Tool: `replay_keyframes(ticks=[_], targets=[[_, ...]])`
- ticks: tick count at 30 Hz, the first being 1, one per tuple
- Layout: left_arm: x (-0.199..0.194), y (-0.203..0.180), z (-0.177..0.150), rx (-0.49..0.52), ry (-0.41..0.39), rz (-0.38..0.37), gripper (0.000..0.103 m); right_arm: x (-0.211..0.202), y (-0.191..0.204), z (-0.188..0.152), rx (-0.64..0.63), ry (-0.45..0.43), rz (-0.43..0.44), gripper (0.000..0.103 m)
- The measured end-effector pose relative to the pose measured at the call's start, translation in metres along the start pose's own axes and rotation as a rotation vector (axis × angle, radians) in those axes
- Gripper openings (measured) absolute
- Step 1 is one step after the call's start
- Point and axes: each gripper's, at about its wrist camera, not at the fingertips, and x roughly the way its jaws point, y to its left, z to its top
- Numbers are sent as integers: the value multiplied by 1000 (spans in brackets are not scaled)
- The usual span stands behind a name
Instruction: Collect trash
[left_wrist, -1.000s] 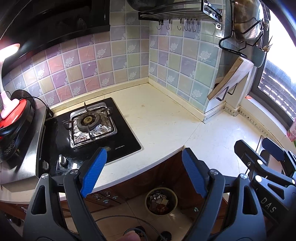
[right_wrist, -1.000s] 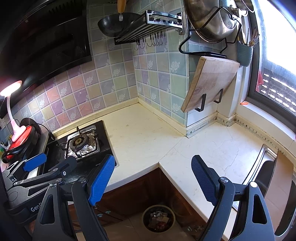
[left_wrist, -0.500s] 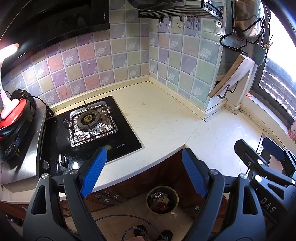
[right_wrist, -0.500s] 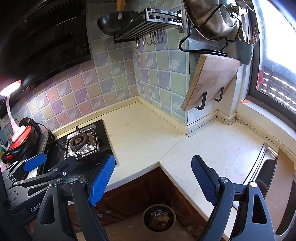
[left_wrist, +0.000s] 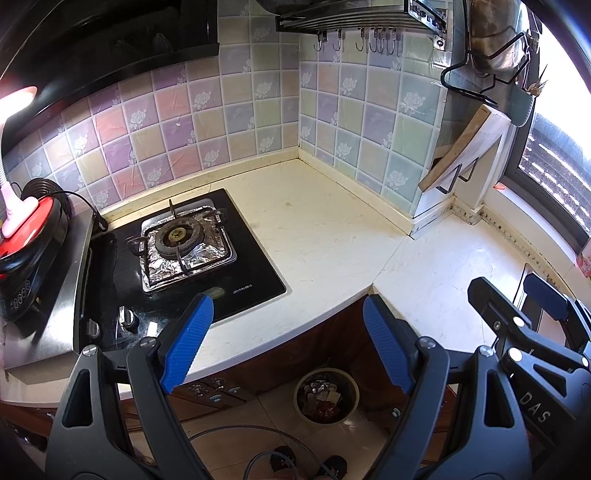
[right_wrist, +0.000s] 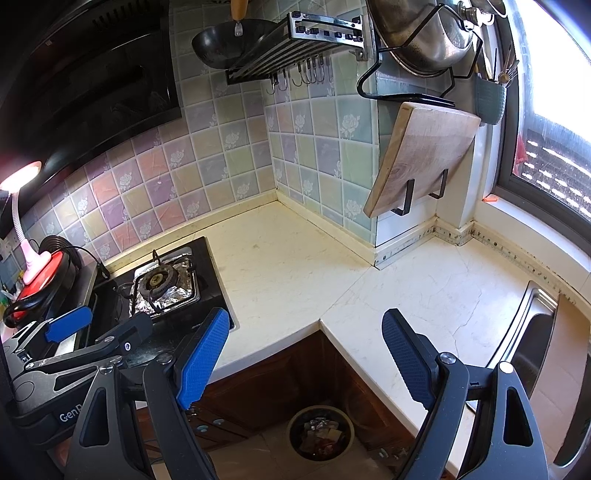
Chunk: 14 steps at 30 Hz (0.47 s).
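Note:
A round trash bin (left_wrist: 326, 395) with crumpled foil and scraps inside stands on the floor below the inner corner of the cream countertop (left_wrist: 325, 229). It also shows in the right wrist view (right_wrist: 320, 432). I see no loose trash on the countertop. My left gripper (left_wrist: 288, 332) is open and empty, held over the counter's front edge above the bin. My right gripper (right_wrist: 301, 349) is open and empty, beside the left one. Each gripper shows at the edge of the other's view.
A black gas hob with a foil-lined burner (left_wrist: 183, 245) sits at the left. A red appliance (left_wrist: 29, 229) with a pink lamp stands at the far left. A cutting board (right_wrist: 421, 158) hangs on the wall rack. A steel sink (right_wrist: 535, 332) lies at the right.
Both grippers have drifted slightly; the view has shifted a little downward and closer to the counter. Both stay open and empty.

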Motion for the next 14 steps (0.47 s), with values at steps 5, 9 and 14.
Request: replay_keyframes(ticks=[5, 9, 14], targets=[[3, 6, -3, 8, 8, -4, 82, 1, 0, 0, 0, 1, 1, 86], [4, 7, -3, 10, 10, -4, 82, 2, 2, -2, 2, 2, -3, 86], [6, 7, -2, 13, 13, -4, 82, 3, -1, -1, 0, 3, 0, 86]])
